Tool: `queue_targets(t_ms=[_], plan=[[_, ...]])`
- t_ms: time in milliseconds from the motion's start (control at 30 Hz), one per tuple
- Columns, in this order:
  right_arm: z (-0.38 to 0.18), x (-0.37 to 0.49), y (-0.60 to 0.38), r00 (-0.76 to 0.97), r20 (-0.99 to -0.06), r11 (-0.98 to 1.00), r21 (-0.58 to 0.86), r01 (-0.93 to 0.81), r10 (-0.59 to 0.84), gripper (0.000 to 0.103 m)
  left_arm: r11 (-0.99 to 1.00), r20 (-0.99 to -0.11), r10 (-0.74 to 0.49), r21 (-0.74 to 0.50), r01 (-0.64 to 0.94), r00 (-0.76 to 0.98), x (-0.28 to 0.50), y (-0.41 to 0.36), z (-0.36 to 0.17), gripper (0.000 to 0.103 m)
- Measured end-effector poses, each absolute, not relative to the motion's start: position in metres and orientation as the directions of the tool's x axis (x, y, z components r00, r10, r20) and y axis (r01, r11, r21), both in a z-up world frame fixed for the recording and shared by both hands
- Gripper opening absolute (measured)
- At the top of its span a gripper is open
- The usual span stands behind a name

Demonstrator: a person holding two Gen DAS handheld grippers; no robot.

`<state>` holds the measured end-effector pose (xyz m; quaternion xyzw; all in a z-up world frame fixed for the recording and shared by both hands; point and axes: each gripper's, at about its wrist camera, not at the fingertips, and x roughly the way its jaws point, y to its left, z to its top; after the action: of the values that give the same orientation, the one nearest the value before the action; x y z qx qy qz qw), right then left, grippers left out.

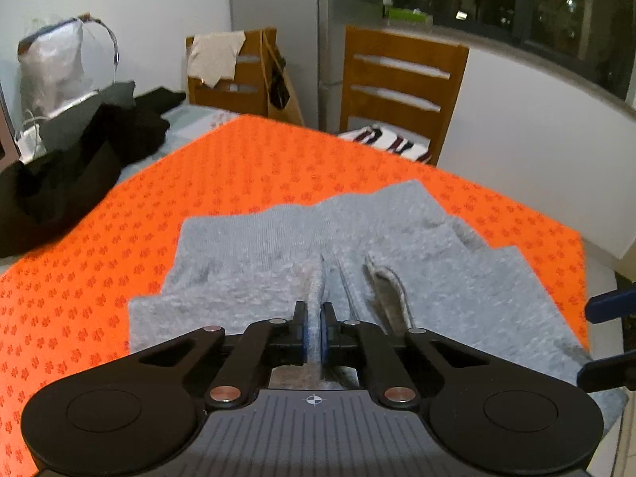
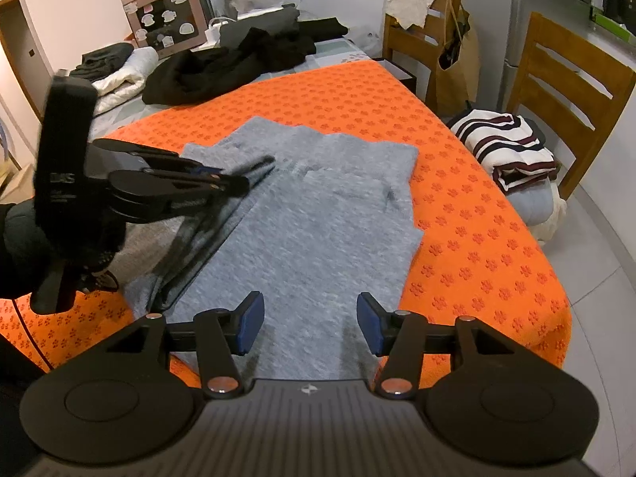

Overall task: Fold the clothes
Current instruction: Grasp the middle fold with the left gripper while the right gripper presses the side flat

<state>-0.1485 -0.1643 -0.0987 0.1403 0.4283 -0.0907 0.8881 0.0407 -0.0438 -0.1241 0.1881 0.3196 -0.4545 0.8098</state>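
Observation:
A grey knit garment (image 1: 254, 254) lies spread on the orange patterned mat (image 1: 238, 167). My left gripper (image 1: 314, 320) is shut on a raised fold of the grey garment and lifts its edge. In the right wrist view the left gripper (image 2: 254, 177) shows at the left, pinching the garment's (image 2: 318, 230) left side and pulling it up. My right gripper (image 2: 310, 324) is open and empty, hovering over the near end of the garment. Its blue fingertips (image 1: 608, 306) show at the right edge of the left wrist view.
Black clothes (image 2: 222, 67) and white folded items (image 2: 123, 75) are piled at the table's far side, with a pink box (image 2: 167, 8). Two wooden chairs (image 2: 572, 91) stand to the right; one holds a striped folded garment (image 2: 505, 143). The orange mat (image 2: 477, 238) ends at the table edge.

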Motion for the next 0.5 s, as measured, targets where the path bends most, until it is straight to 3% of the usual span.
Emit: queue_targets(t_ms=[267, 400, 467, 500], plan=[[-0.1, -0.148, -0.165, 0.614, -0.788, 0.946, 0.168, 0.279, -0.041, 0.059, 0.448, -0.728, -0.615, -0.009, 0.894, 0.301, 0.031, -0.055, -0.131, 0.009], [-0.1, -0.146, -0.165, 0.614, -0.788, 0.947, 0.165, 0.274, -0.041, 0.059, 0.417, -0.741, -0.619, -0.026, 0.909, 0.263, 0.027, -0.06, -0.134, 0.022], [-0.099, -0.145, -0.165, 0.618, -0.785, 0.949, 0.163, 0.27, -0.041, 0.059, 0.41, -0.726, -0.64, -0.046, 0.911, 0.251, 0.027, -0.056, -0.128, 0.042], [-0.098, -0.145, -0.164, 0.62, -0.783, 0.95, 0.161, 0.268, -0.042, 0.059, 0.406, -0.719, -0.651, -0.057, 0.912, 0.245, 0.027, -0.053, -0.124, 0.045]])
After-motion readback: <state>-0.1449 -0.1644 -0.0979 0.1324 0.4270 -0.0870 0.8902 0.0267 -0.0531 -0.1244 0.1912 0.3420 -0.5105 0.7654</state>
